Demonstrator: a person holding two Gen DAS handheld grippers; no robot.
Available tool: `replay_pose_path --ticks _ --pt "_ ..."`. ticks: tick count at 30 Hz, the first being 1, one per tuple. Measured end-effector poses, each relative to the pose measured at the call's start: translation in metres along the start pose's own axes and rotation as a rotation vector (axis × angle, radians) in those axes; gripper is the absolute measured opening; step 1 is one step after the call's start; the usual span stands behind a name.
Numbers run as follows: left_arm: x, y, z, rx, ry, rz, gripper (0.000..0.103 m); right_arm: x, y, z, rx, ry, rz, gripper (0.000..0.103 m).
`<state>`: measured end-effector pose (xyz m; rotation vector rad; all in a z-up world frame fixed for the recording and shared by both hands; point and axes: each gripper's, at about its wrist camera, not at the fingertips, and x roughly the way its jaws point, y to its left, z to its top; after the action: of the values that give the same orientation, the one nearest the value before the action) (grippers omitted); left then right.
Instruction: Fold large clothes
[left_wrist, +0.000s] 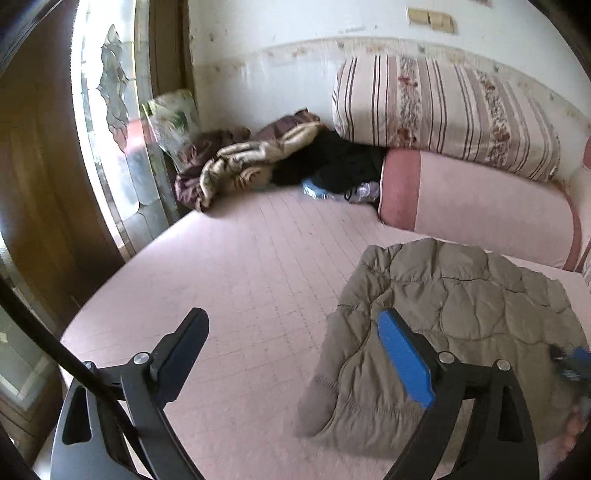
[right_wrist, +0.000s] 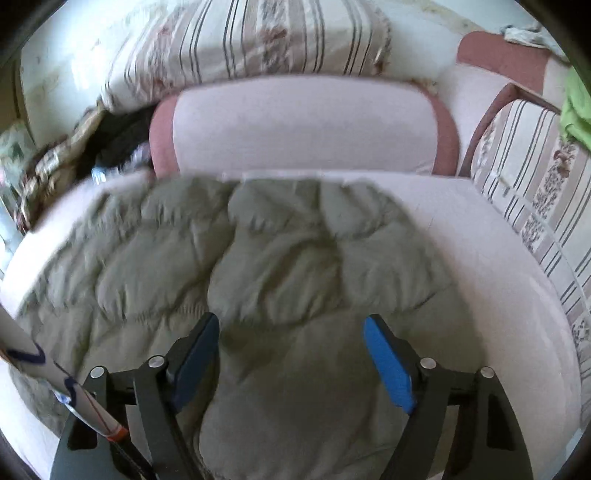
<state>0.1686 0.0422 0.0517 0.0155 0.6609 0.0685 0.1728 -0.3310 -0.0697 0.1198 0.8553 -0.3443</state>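
A grey-green quilted puffer jacket (left_wrist: 443, 317) lies spread on the pink bed, partly folded over itself. In the right wrist view it (right_wrist: 258, 258) fills the middle of the frame. My left gripper (left_wrist: 291, 328) is open and empty, above the bed at the jacket's left edge; its right finger is over the jacket. My right gripper (right_wrist: 291, 332) is open and empty, just above the jacket's near part. The other gripper shows blurred at the right edge of the left wrist view (left_wrist: 572, 363).
A pink bolster (left_wrist: 480, 210) and a striped floral quilt (left_wrist: 443, 110) lie along the wall behind the jacket. A heap of brown, beige and black clothes (left_wrist: 266, 158) sits in the far left corner. A striped cushion (right_wrist: 535, 192) stands to the right. The bed's edge (left_wrist: 122, 273) runs at left.
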Motion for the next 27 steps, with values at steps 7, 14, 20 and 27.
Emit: replay_pose_path --ticks 7,14,20,27 --pt "-0.061 0.011 -0.008 0.03 -0.106 0.023 0.093 -0.002 -0.001 -0.003 0.03 0.049 -0.011 0.086" --pt "-0.08 0.006 -0.027 -0.015 -0.032 -0.082 0.093 -0.082 -0.01 -0.057 0.086 -0.037 0.062 0.086" --pt "-0.092 0.001 -0.056 -0.065 0.056 -0.209 0.093 -0.119 -0.013 -0.112 0.087 -0.057 0.023 0.086" --pt "-0.107 -0.01 -0.091 -0.023 0.113 -0.202 0.093 -0.149 -0.017 -0.145 0.053 -0.07 -0.045 0.086"
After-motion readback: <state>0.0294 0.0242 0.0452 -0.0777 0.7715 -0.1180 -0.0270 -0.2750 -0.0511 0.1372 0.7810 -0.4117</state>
